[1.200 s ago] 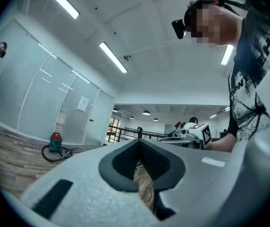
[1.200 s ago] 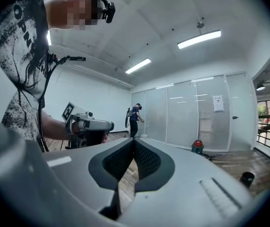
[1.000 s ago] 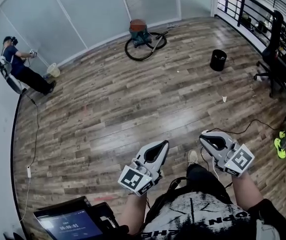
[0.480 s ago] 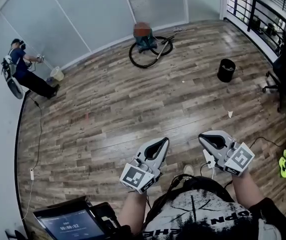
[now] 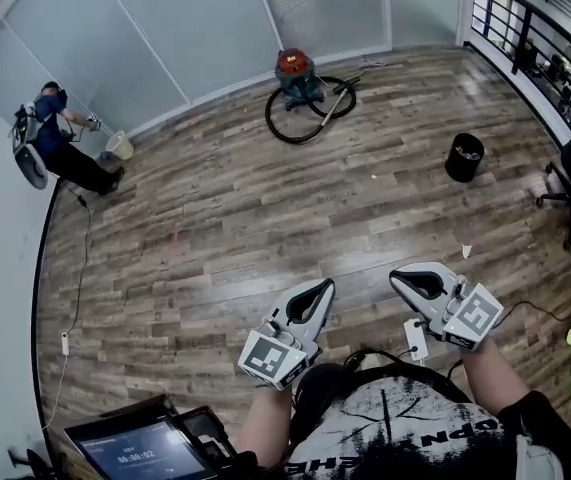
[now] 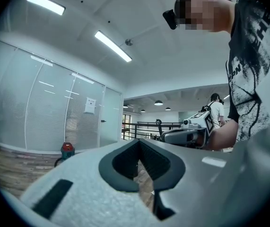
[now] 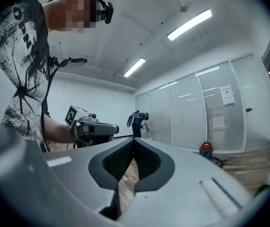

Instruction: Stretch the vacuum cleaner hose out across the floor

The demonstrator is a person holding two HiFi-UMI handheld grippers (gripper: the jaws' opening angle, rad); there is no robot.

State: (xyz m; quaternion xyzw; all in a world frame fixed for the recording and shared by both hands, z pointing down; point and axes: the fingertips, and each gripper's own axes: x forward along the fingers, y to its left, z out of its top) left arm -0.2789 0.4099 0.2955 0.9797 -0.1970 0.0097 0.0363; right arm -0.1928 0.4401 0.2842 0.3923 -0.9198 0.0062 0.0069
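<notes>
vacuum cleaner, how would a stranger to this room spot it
Look at the far glass wall. At its foot stands the vacuum cleaner, a red-topped canister with a black hose looped on the floor by it; the black bin has neither.

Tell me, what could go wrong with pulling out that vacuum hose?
The hose lies coiled in a loop beside the vacuum cleaner; pulled hard, it may kink or drag the machine along. The black bin stands on the open floor nearby, so a swinging hose could knock it over.
</notes>
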